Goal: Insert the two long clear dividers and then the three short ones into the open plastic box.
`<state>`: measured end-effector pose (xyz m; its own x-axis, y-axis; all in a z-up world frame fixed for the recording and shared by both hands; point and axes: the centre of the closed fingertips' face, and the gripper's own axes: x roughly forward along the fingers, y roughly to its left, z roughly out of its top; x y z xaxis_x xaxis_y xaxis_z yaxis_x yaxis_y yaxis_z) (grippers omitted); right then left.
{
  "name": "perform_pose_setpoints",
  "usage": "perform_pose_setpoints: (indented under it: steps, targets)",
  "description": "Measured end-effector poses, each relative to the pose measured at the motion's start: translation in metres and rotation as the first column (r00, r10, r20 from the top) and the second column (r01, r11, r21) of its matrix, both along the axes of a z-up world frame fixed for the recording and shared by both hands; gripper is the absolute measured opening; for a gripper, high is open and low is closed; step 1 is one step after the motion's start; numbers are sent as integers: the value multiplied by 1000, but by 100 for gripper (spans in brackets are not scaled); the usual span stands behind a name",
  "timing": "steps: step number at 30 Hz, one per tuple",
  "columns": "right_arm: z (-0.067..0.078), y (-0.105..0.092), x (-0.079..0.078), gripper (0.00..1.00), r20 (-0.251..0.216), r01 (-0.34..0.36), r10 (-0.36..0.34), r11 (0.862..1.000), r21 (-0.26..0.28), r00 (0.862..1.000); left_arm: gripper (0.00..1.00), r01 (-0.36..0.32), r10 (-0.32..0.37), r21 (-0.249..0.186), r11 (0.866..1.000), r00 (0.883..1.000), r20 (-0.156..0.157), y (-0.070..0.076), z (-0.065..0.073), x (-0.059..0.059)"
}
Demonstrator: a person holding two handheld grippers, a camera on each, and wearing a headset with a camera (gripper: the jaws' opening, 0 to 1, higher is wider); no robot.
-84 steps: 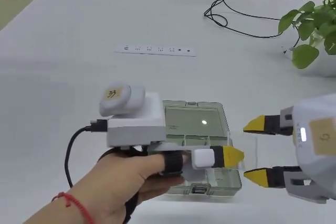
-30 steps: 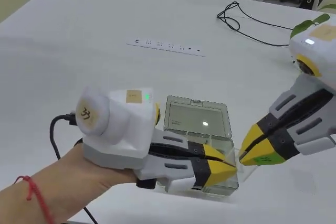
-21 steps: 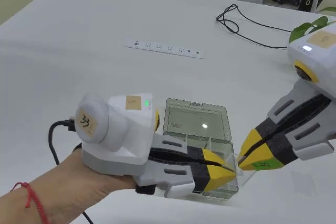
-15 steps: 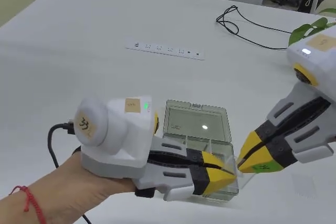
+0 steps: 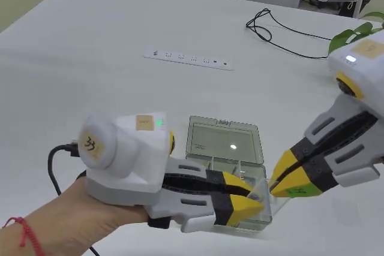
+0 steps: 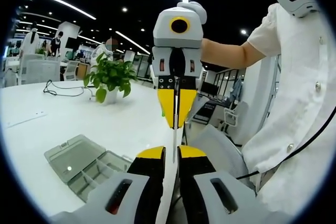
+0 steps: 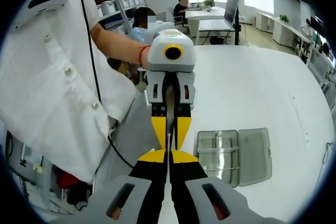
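The open clear plastic box [image 5: 223, 143] lies on the white table, lid flat at the far side, with partitions showing in its base [image 6: 84, 167]. My left gripper [image 5: 252, 202] and right gripper [image 5: 275, 188] meet tip to tip just above the box's near right corner. Both are shut on one thin clear divider [image 5: 266, 191] held between them. In the left gripper view the divider [image 6: 174, 139] is an edge-on line running from my own jaws [image 6: 169, 156] up into the right gripper [image 6: 176, 121]. From the right gripper view [image 7: 168, 157], the left gripper [image 7: 168, 129] faces me, with the box [image 7: 233, 156] to its right.
A white power strip [image 5: 189, 59] lies farther back on the table. A black cable [image 5: 282, 25] and a potted plant [image 5: 357, 31] sit at the far right. The person's hand [image 5: 66, 220] and white shirt [image 6: 294, 103] are close behind the grippers.
The right gripper, open beside the box 2.8 s ago, is now shut and tip to tip with the left one on a divider. Over the last second the grippers hardly moved.
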<state>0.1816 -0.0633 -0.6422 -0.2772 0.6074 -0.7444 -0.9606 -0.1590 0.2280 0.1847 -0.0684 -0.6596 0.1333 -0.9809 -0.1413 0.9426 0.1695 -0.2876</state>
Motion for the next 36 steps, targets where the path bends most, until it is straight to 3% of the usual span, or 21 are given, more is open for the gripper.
perform_pose_setpoints:
  steps: [10, 14, 16, 19, 24, 36]
  targets:
    - [2, -2, 12, 3, 25, 29, -29, 1000, 9, 999, 16, -50, 50, 53, 997, 999, 16, 21, -13, 6]
    - [1, -3, 18, 3, 41, 39, -39, 999, 9, 998, 29, -85, 83, 74, 994, 996, 20, 30, -18, 11]
    - [1, -4, 22, 3, 51, 46, -47, 999, 9, 998, 31, -96, 93, 86, 992, 995, 32, 36, -20, 13]
    - [-1, -4, 27, 3, 62, 57, -57, 998, 9, 996, 36, -111, 109, 110, 988, 994, 25, 44, -25, 15]
    - [-6, -5, 35, 3, 78, 75, -75, 997, 5, 994, 45, -138, 134, 142, 980, 990, 38, 56, -33, 18]
    - [-26, 0, 59, 3, 122, 115, -113, 993, -2, 986, 62, -172, 169, 166, 971, 985, 34, 77, -41, 21]
